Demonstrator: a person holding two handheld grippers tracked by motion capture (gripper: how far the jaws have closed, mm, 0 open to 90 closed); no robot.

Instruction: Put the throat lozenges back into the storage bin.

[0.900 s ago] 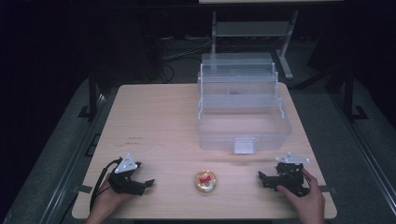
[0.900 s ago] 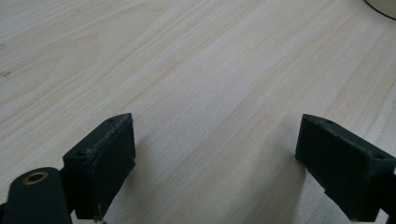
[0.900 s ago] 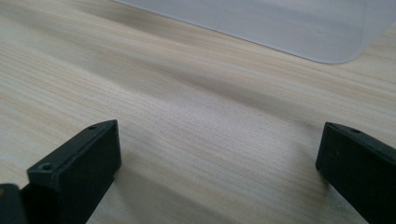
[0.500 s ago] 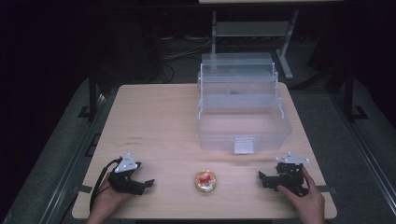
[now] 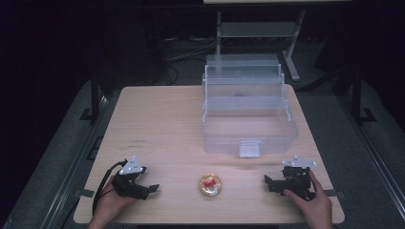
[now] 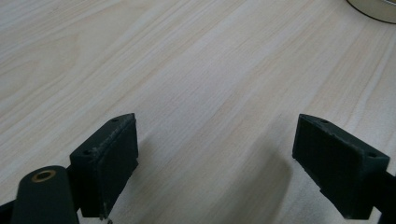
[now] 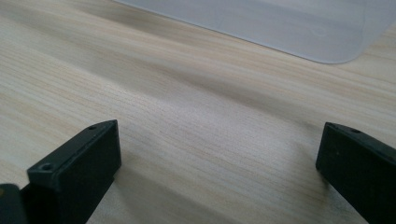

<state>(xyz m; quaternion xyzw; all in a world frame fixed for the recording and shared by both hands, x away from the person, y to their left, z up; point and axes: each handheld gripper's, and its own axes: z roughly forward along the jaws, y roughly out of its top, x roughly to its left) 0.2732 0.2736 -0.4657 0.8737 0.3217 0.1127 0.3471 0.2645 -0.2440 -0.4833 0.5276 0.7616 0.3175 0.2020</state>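
A small round clear container (image 5: 210, 185) with something red inside lies near the table's front edge, midway between my two grippers. Its rim (image 6: 373, 9) shows at the top right of the left gripper view. My left gripper (image 5: 152, 189) rests on the table at the front left, open, jaws wide apart over bare wood (image 6: 215, 154). My right gripper (image 5: 268, 183) rests at the front right, also open, with nothing between its jaws (image 7: 219, 168). A clear plastic tiered box (image 5: 246, 109) stands open behind; its front latch tab (image 7: 261, 23) is in the right gripper view.
The light wooden table (image 5: 157, 124) has free room on its left half. Dark floor, cables and a metal stand (image 5: 258, 28) lie beyond the far edge. A person's hands hold both grippers at the near edge.
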